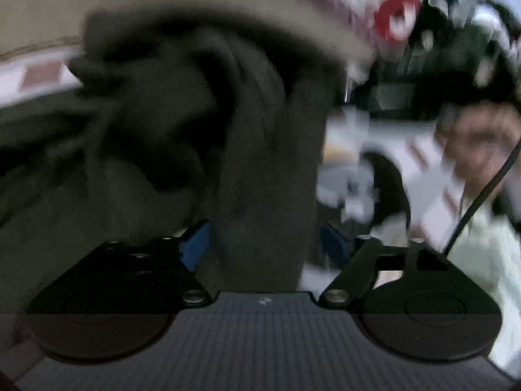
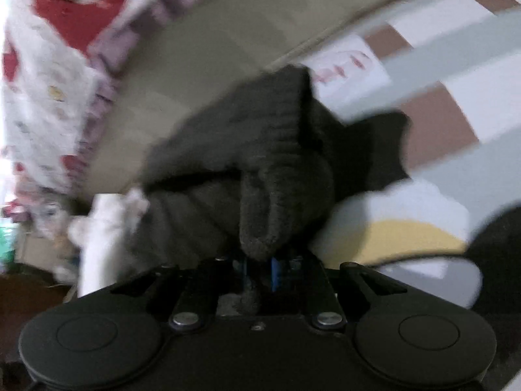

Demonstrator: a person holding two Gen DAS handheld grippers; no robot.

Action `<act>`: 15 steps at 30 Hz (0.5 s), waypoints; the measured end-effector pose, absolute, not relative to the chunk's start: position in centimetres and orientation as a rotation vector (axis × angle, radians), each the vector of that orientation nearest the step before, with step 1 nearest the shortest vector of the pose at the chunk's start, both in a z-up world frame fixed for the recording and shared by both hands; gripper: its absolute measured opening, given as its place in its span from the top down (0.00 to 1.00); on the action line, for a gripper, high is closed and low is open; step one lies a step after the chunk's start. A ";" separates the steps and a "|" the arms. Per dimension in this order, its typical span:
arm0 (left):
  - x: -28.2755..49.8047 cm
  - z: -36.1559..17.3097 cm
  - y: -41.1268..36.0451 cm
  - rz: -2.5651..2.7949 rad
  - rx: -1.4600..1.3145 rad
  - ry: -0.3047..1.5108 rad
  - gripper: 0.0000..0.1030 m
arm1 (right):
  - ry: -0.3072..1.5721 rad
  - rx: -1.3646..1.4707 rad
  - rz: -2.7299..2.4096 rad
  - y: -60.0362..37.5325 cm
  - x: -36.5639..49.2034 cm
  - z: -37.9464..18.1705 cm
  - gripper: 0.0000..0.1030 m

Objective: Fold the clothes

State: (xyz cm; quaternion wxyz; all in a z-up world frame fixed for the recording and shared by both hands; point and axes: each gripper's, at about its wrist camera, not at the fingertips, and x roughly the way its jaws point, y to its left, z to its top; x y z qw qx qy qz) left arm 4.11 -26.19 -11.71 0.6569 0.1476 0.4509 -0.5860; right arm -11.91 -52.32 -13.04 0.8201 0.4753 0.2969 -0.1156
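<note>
A dark grey knitted garment (image 1: 267, 163) hangs bunched in front of the left wrist view, and a fold of it drops between the blue pads (image 1: 195, 247). My left gripper (image 1: 263, 247) is open, its jaws wide apart around that fold. The blur hides whether the cloth touches the pads. In the right wrist view the same dark grey garment (image 2: 260, 150) rises in a ribbed lump. My right gripper (image 2: 260, 273) is shut on a pinch of it, the blue pads close together.
Checked bedding (image 2: 439, 114) in brown, white and grey lies under the garment. A white cloth with red print (image 2: 65, 16) is at the upper left, white fabric (image 2: 104, 228) at the left and a yellow patch (image 2: 407, 238) at the right. A person's pale green sleeve (image 1: 482, 244) shows.
</note>
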 end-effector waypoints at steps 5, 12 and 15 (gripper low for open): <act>0.5 -12.4 -27.3 -1.249 0.630 0.816 0.32 | 0.578 0.917 -0.104 -51.4 -10.6 -8.6 0.92; 5.5 -8.1 -24.3 -1.098 0.331 0.742 0.87 | 0.603 0.728 -0.073 -49.8 -7.8 -5.0 0.96; 8.4 -6.5 -22.0 -1.072 0.154 0.743 0.87 | 0.674 0.583 -0.093 -48.1 -8.7 -4.6 0.88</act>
